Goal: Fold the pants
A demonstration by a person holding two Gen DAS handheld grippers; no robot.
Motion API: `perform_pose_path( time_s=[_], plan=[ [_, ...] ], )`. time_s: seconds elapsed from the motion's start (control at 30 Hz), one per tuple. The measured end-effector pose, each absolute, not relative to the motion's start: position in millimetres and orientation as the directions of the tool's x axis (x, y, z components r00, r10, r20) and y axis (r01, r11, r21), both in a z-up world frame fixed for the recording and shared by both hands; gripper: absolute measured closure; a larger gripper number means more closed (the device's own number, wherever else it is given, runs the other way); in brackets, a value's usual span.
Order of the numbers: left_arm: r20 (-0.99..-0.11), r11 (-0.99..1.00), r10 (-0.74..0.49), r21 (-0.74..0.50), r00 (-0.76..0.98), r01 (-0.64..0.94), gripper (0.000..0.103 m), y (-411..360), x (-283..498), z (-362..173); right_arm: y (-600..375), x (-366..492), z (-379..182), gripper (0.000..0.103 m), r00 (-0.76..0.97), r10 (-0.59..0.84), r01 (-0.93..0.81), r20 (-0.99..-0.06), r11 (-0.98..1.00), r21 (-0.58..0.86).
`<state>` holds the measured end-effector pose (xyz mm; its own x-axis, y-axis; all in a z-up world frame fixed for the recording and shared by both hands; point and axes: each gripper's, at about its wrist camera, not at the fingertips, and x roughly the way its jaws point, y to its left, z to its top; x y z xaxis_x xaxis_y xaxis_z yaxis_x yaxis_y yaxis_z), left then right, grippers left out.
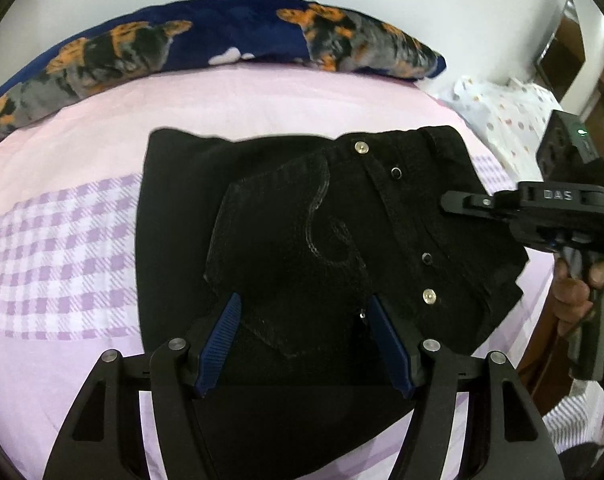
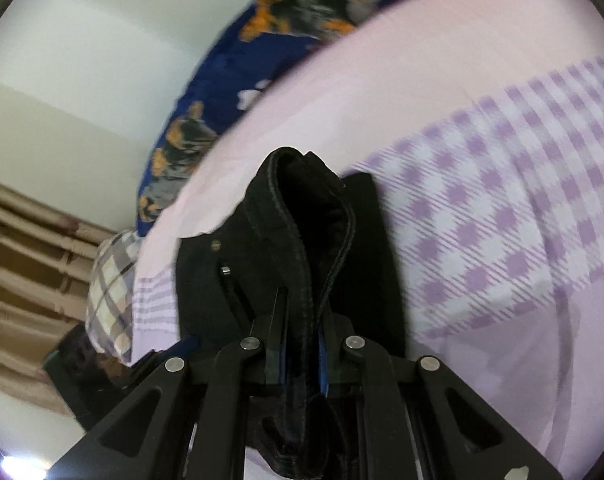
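Right now the black pants (image 1: 302,220) lie part-folded on the pink bed (image 1: 262,100), below the blue pillow (image 1: 222,36). Right tongs (image 2: 302,344) pinch the waistband edge; left tongs (image 1: 302,340) gape wide over the pants' pocket, holding nothing. Best carry that edge across flat, keeping it taut and layers aligned.

The black denim pants (image 1: 302,240) lie folded into a compact stack on the bed, waistband toward two o'clock in the left wrist view. A stitched back pocket faces up at centre, with metal rivets beside it. In the right wrist view a seamed edge of them is raised and pinched.
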<state>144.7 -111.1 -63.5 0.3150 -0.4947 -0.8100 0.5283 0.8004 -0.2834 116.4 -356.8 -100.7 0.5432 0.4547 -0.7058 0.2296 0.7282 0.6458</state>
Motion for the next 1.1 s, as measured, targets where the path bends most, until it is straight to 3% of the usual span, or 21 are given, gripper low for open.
perform_pose_path(
  time_s=[0.17,0.23,0.33,0.53,0.83,0.97,1.03,1.1],
  plan=[
    [-0.818,0.776,-0.493,-0.259,0.297,0.574,0.035,-115,137,-72,-360,116,-109,0.089,0.539,0.450,0.246,-0.712,0.724,0.644],
    [-0.813,0.768,-0.497,-0.249,0.303,0.590,0.034,-115,135,-73,-358,115,-103,0.078,0.534,0.427,0.252,-0.730,0.743,0.619],
    [-0.817,0.772,-0.497,-0.264,0.291,0.578,0.034,-114,137,-71,-359,107,-92,0.075,0.541,0.393,0.268,-0.743,0.757,0.596],
    [-0.822,0.773,-0.495,-0.267,0.283,0.576,0.033,-109,128,-69,-367,73,-74,0.075,0.564,0.409,0.250,-0.718,0.744,0.620],
    [-0.819,0.777,-0.502,-0.285,0.279,0.561,0.032,-98,120,-68,-352,64,-66,0.080,0.525,0.614,0.059,-0.590,0.665,0.745],
    [-0.821,0.779,-0.498,-0.281,0.280,0.560,0.032,-98,119,-69,-344,72,-70,0.080,0.495,0.545,0.068,-0.676,0.752,0.656],
    [-0.822,0.780,-0.496,-0.279,0.280,0.561,0.032,-98,119,-70,-341,75,-74,0.091,0.488,0.501,0.093,-0.715,0.785,0.613],
    [-0.822,0.781,-0.495,-0.279,0.281,0.559,0.032,-97,118,-70,-341,73,-74,0.092,0.498,0.469,0.115,-0.729,0.797,0.592]
  ],
)
